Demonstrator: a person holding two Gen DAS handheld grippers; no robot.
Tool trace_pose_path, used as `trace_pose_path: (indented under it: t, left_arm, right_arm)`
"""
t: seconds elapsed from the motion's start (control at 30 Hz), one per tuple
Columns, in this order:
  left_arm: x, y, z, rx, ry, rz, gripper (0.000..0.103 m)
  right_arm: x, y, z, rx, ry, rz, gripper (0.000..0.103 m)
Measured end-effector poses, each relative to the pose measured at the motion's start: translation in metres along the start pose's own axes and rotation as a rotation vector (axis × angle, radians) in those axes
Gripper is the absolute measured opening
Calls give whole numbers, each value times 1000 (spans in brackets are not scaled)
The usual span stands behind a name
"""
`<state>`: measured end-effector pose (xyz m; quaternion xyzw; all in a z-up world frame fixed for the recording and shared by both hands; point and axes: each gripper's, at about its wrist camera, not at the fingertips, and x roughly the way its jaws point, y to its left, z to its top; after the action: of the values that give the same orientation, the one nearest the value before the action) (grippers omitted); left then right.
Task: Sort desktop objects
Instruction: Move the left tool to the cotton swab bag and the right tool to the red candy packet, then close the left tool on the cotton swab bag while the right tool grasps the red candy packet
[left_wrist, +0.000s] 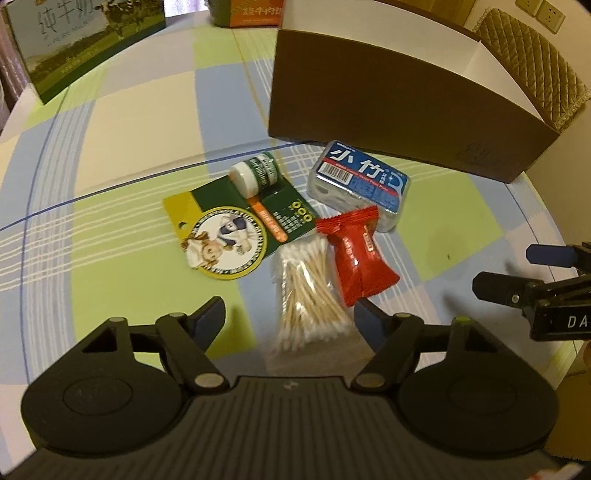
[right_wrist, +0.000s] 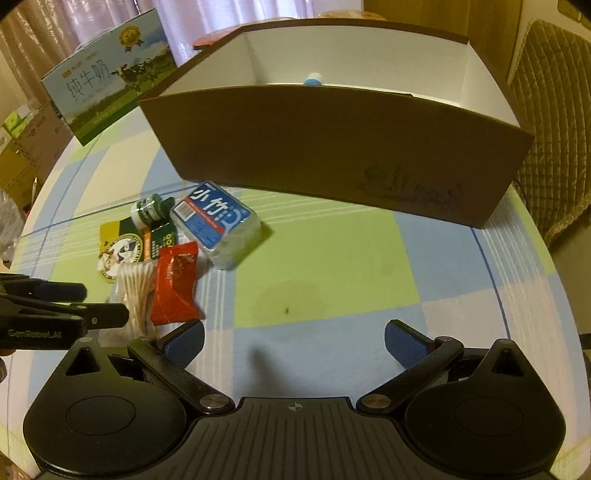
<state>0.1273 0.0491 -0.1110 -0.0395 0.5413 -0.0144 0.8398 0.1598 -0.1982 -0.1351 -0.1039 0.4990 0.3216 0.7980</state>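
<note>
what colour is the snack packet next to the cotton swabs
Red snack packet, beside the cotton swabs; clearest in the left wrist view.

My matt black plastic tongs (left_wrist: 290, 314), glossy red wrapper (left_wrist: 356, 258), wooden swabs (left_wrist: 310, 295) in clear film, matt brown cardboard box (right_wrist: 332, 147), checked cloth (right_wrist: 332, 280).

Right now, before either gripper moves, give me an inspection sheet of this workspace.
Surface: checked tablecloth, small dark speck near the middle.
Job's things: cotton swab bag, red snack packet, floss pick box and green carded bottle clustered before the brown box.
Box contents: only a blue-and-white tip shows above the wall.
Clutter: milk carton at the far left.
Grippers: left gripper open over the swabs; right gripper open over bare cloth.
Cables: nothing seen.
Surroundings: curtains, quilted chair back.
</note>
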Motion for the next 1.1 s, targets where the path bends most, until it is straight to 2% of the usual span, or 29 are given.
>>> trace_pose_path:
  t: [0.13,0.3,0.4,0.5,0.8,0.87,0.9,0.93,1.0,1.1]
  left_arm:
    - [13,-2,7,-4,13,1,51]
    - [21,1,9,-26,13,-39,26]
    - [19,5,6,-30,6,-51,21]
    - [14,13,1,-34,1,-38,19]
    - [-7,70,-28,-171,17,19,20]
    - [-10,80,-34,-199,18,33,21]
    - [-11,85,-35,-214,19,39,22]
    - [-13,89,-37,-227,20,42,22]
    - [-14,93,-39,-247,21,51,26]
    - [-14,95,-40,-260,21,51,27]
  right_arm:
    - [4,-1,4,0,8,10,101]
    - [9,4,6,-23,8,40,101]
    - [13,12,7,-42,15,66,101]
    - [17,23,8,-69,22,99,101]
    - [37,65,12,-173,25,196,101]
    - [42,72,14,-189,17,195,95]
    - [46,75,15,-199,14,201,84]
    - [49,77,16,-205,14,202,78]
    - [56,81,18,-201,12,184,75]
    - [66,86,21,-211,1,163,64]
